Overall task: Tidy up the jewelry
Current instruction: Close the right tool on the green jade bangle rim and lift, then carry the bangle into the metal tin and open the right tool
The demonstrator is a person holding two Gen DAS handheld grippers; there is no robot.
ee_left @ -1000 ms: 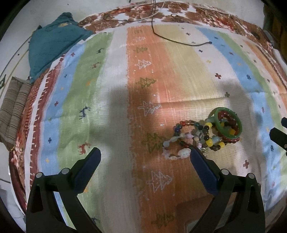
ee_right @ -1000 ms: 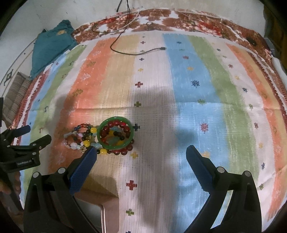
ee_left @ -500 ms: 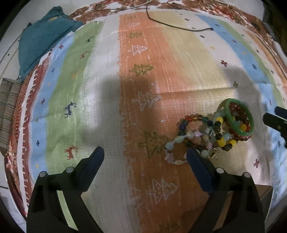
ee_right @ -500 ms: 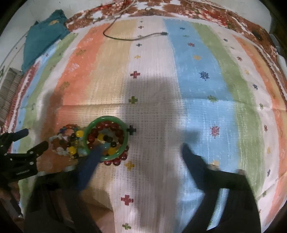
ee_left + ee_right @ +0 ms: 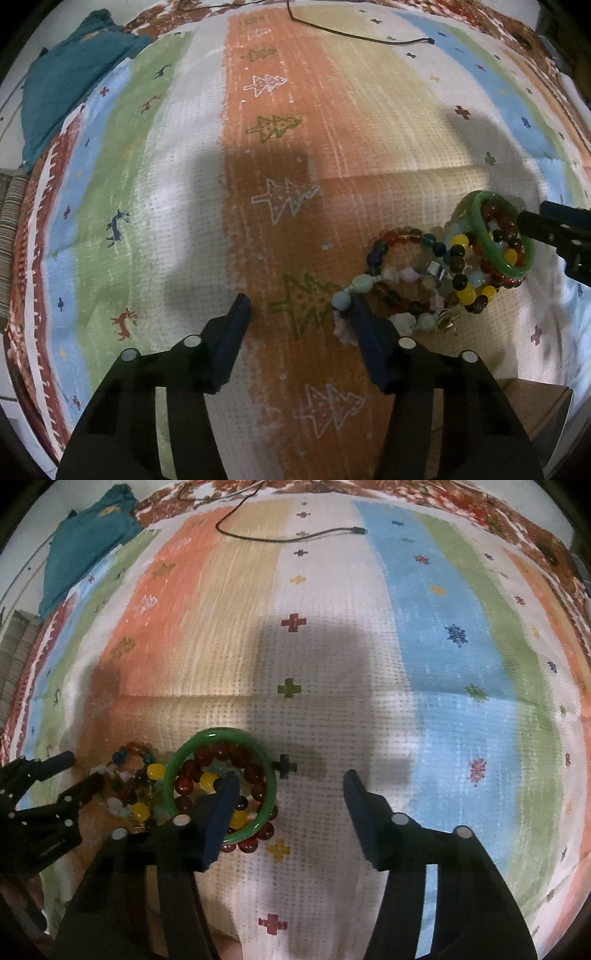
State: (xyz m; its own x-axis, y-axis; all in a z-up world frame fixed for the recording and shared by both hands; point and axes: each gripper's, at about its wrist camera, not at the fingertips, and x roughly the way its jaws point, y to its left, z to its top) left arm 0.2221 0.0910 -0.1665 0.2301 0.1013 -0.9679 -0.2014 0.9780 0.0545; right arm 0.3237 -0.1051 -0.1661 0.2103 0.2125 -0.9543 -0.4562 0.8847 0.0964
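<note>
The right wrist view is showing the right gripper (image 5: 290, 775) hanging low over the striped cloth (image 5: 424, 635) with its fingers apart and nothing between them; its left finger is overlapping the inside of the green bangle (image 5: 173, 775) while the other is hovering over bare cloth, which looks like a way of straddling the bangle's near wall before pinching it. The bangle is sitting on top of a pile of beaded bracelets (image 5: 147, 786), ringing a strand of dark red beads, so it is the easiest piece to lift off first. In the left wrist view the left gripper (image 5: 299, 301) is also standing apart and empty, its right finger just touching or covering the pale beads at the near edge of the pile, probably placed there to steady or take a strand. A black cable (image 5: 280, 537) and a teal cloth (image 5: 85, 539) are lying far off, well clear of the work.
</note>
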